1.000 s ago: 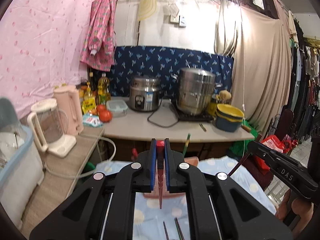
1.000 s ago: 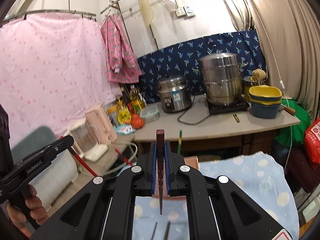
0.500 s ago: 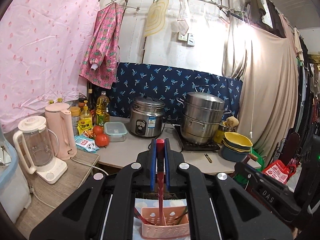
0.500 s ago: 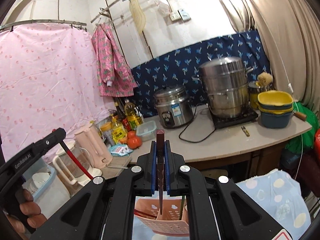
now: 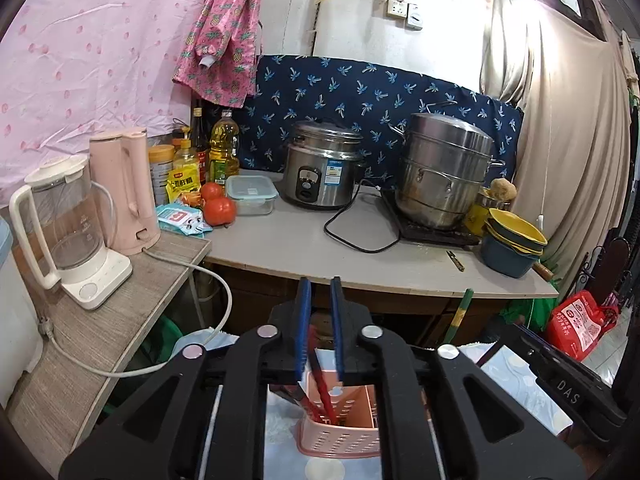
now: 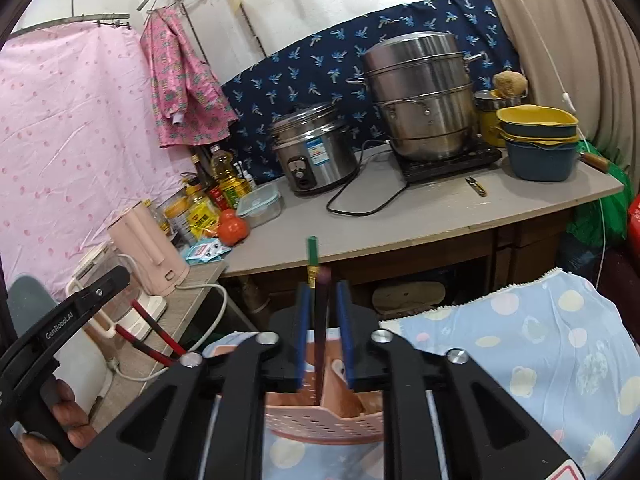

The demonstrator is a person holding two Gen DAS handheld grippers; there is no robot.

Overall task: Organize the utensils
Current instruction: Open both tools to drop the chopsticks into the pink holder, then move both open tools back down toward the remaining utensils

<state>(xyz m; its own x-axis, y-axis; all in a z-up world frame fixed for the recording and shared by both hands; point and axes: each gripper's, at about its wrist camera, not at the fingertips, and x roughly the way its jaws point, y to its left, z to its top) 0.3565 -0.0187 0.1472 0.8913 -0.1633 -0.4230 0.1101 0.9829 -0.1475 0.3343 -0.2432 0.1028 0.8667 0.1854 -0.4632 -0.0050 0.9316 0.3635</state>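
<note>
Pretty far along, I'd say. Starting on the left: the left claw (image 5: pixel 321 292) has just been opening. Its blue pads now stand a narrow gap apart with a red chopstick (image 5: pixel 320 376) loose between them, no longer pinched, its lower end already down in the left compartment of the pink basket (image 5: pixel 340 436). A second red one leans right beside it in that same compartment. Over on the right it's the same story. The right claw (image 6: pixel 323 292) has also just been opening, and a dark brown chopstick (image 6: pixel 320 320) stands upright in the gap, clear of both pads, with its bottom end inside the basket. Behind it a green chopstick (image 6: pixel 311 250) pokes up, and it looks like it's standing in the basket too, though its lower end is hidden. The basket sits on the surface with the blue spotted cloth (image 6: pixel 520 340). The count is two red chopsticks, one dark brown, one green, one basket and two claws. What's left is backing both claws away, I reckon. I can't tell whether more utensils are waiting on the cloth, since the claws block the near part.
</note>
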